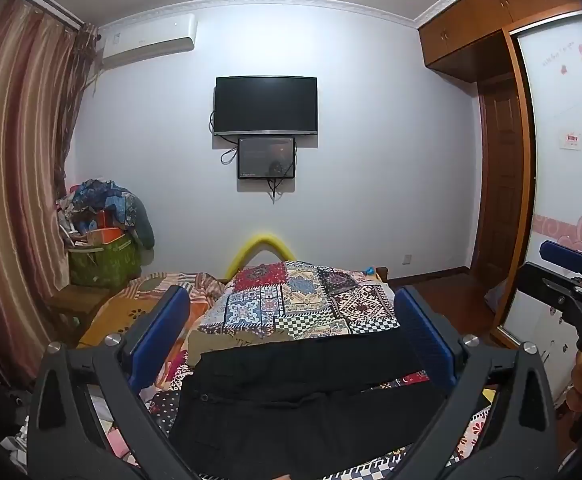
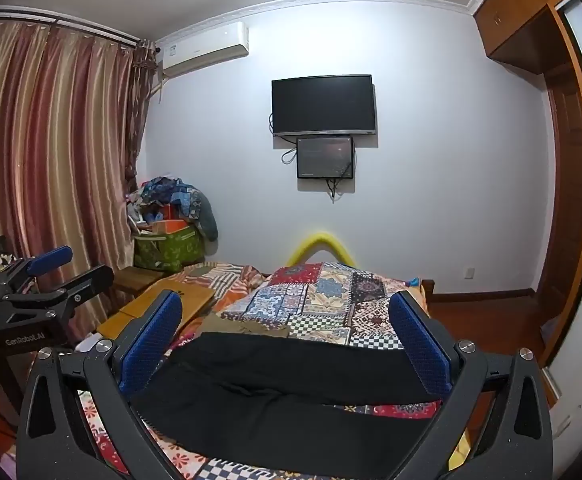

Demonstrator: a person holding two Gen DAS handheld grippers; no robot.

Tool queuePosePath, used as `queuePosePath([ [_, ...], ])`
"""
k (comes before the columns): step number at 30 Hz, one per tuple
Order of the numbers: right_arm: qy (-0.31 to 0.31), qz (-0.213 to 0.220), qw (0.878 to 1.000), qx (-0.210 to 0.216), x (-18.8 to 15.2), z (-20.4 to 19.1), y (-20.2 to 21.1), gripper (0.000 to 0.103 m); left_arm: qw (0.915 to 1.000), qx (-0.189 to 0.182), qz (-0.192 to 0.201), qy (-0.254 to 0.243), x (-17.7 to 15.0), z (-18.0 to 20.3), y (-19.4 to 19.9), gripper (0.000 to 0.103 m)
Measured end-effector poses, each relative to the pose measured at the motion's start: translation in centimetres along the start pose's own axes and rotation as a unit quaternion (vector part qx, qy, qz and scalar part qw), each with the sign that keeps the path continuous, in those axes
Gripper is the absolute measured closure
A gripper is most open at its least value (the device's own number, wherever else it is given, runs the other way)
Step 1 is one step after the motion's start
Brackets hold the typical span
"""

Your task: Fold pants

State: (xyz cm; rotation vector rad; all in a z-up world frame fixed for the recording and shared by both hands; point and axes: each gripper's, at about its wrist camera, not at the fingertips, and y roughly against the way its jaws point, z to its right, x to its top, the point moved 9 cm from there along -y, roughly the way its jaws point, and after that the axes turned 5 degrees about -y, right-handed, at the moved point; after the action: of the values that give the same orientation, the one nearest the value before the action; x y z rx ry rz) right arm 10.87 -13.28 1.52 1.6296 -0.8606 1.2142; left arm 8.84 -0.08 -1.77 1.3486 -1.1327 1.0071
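You are in a bedroom, over a patterned bed (image 1: pixel 291 304). The black pants (image 1: pixel 303 392) lie there, not neatly folded. Your left tongs (image 1: pixel 291 344) and right tongs (image 2: pixel 287 344) are wide apart, holding nothing.

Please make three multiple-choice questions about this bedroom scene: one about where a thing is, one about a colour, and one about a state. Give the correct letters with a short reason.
1. Where do the pants lie?
A. on the bed
B. on the floor
C. inside the wardrobe

2. What colour are the pants?
A. red
B. black
C. white

3. How is the left claw?
A. shut on the pants
B. shut on nothing
C. open

Answers:
1 A, they are spread over the patterned bedcover.
2 B, the cloth is plainly black in both views.
3 C, its blue pads stand wide apart and hold nothing.
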Motion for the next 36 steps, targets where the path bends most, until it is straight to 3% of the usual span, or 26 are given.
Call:
queuePosePath([
  [36,-0.001,0.003,1.0,-0.001,-0.1,-0.5,0.0,0.0,0.9999,-0.007,-0.005,0.013,-0.4,-0.6,-0.6,0.0],
])
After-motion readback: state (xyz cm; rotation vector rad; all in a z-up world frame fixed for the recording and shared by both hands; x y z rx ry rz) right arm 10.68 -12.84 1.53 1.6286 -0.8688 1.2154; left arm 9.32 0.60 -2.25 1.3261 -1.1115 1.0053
